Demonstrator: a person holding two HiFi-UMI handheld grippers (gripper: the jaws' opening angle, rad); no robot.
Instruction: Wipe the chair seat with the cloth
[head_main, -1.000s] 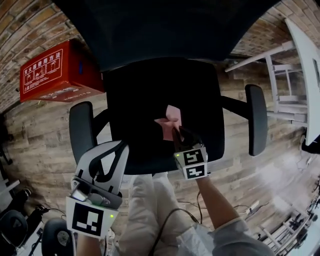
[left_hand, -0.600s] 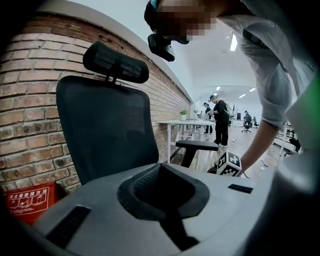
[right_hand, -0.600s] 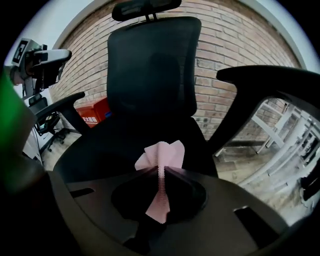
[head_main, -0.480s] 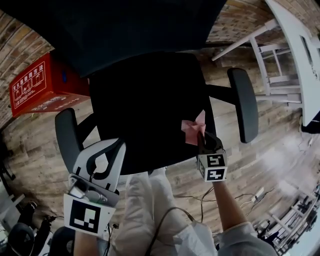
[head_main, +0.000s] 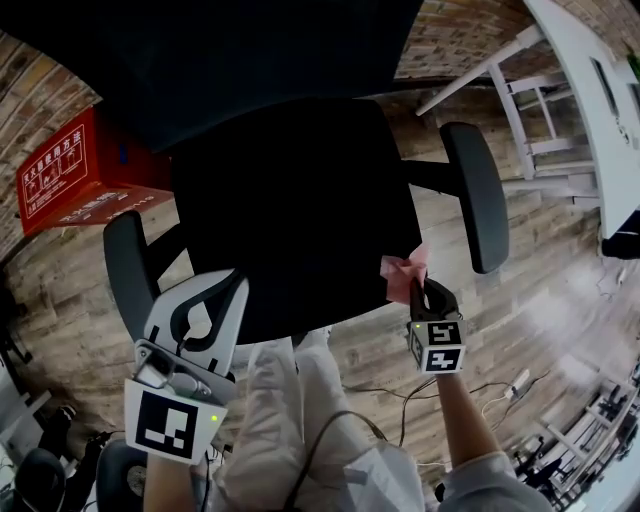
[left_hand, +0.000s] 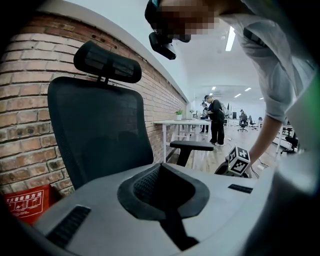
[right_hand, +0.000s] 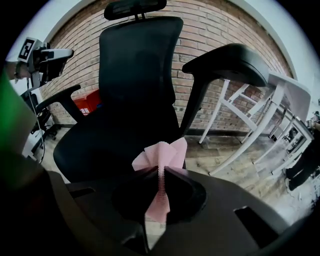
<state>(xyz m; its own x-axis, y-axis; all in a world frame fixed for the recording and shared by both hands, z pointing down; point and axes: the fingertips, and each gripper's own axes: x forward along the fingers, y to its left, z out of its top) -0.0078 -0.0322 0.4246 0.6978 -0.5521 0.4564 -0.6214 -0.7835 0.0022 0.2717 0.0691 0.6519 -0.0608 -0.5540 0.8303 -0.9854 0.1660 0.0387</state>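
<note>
The black chair seat (head_main: 290, 210) fills the middle of the head view. My right gripper (head_main: 420, 290) is at the seat's front right corner, shut on a crumpled pink cloth (head_main: 403, 274) that hangs at the seat's edge, partly over the wooden floor. In the right gripper view the cloth (right_hand: 161, 156) is pinched between the jaws (right_hand: 160, 177), with the seat (right_hand: 110, 145) just beyond. My left gripper (head_main: 233, 283) hovers at the seat's front left edge, shut and holding nothing. The left gripper view shows its jaws (left_hand: 164, 200) closed together.
The chair's armrests (head_main: 477, 195) (head_main: 125, 268) flank the seat, and the mesh backrest (head_main: 230, 50) rises behind it. A red box (head_main: 70, 175) stands by the brick wall at left. A white table frame (head_main: 560, 110) is at right. The person's legs (head_main: 290, 420) are below.
My right gripper has dragged the pink cloth from the middle of the seat to its front right corner. The left gripper has stayed in about the same place.
</note>
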